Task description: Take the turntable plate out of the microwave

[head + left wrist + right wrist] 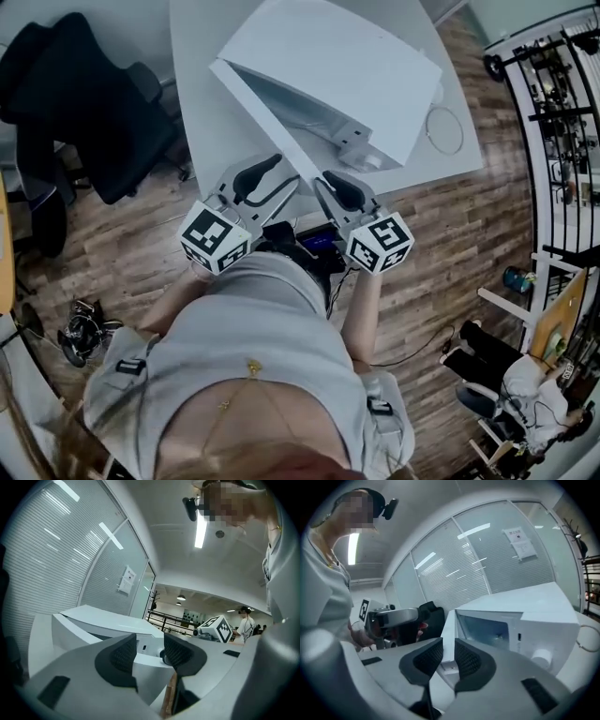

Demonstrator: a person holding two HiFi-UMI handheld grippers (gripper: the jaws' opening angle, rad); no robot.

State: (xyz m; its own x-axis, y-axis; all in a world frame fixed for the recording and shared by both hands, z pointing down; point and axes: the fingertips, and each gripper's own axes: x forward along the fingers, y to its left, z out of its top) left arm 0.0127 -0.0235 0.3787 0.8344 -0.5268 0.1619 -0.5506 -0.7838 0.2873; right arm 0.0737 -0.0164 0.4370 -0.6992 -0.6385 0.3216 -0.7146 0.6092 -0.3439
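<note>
A white microwave [347, 66] stands on the white table [202, 122], its door [267, 117] swung open toward me. In the right gripper view its lit cavity [487, 627] shows behind the door edge; I cannot make out the turntable plate inside. My left gripper [272, 173] hovers at the table's near edge in front of the open door, jaws apart with nothing between them [150, 648]. Beside it, my right gripper [333, 183] points at the microwave's front. Its jaws [449, 656] stand a narrow gap apart and hold nothing.
A black office chair [84, 103] sits left of the table. A cable loop [445, 129] lies on the table right of the microwave. A metal railing [562, 122] runs along the right, a seated person [525, 394] is at lower right, and dark gear [84, 328] lies on the floor.
</note>
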